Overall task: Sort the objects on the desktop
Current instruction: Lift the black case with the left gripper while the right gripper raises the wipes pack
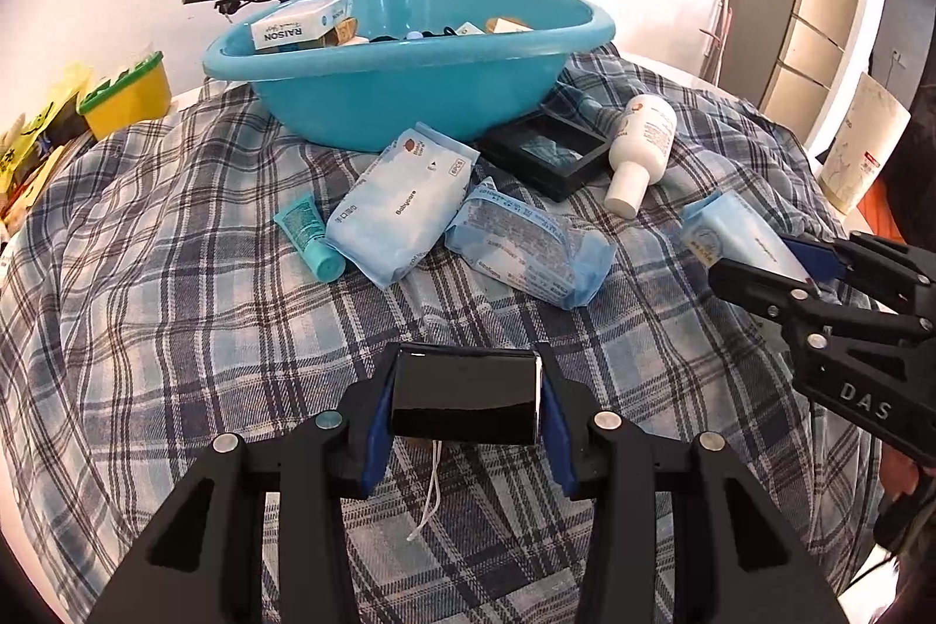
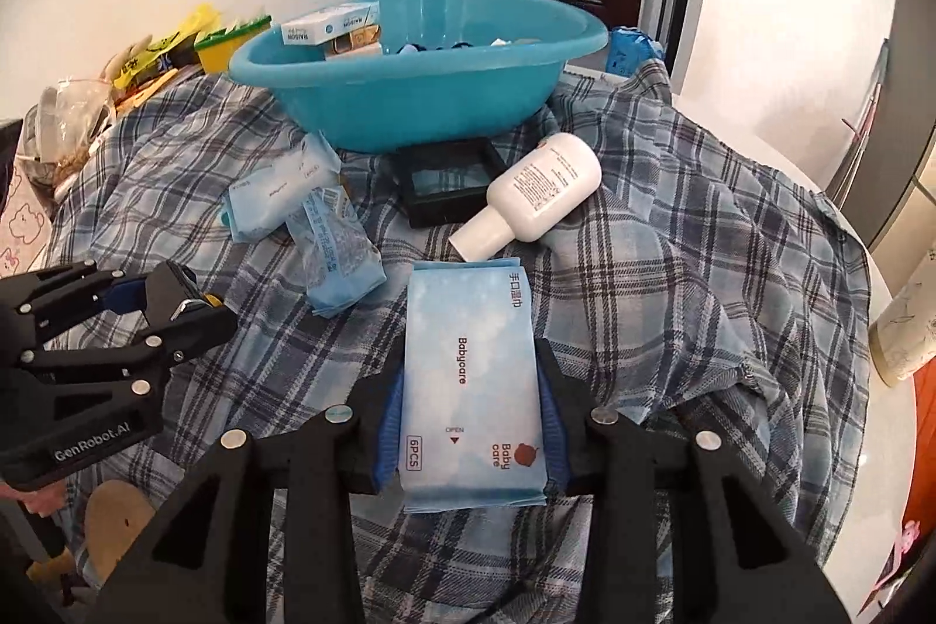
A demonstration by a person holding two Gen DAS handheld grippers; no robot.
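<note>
My left gripper [image 1: 465, 404] is shut on a shiny black box [image 1: 465, 399] with a white string hanging under it, held above the plaid cloth. My right gripper [image 2: 471, 413] is shut on a light blue Babycare wipes pack [image 2: 471, 378]; it also shows at the right of the left wrist view [image 1: 778, 273]. A teal basin [image 1: 409, 62] with boxes inside stands at the back. On the cloth before it lie two wipes packs [image 1: 403, 203] [image 1: 526, 250], a teal tube [image 1: 307, 235], a black frame [image 1: 544, 150] and a white bottle [image 1: 640, 150].
A plaid cloth [image 1: 175, 273] covers the table. A yellow tub with a green lid [image 1: 126, 95] and yellow bags sit at the far left. A cardboard box [image 1: 860, 150] stands at the right edge. A door and a fridge stand behind.
</note>
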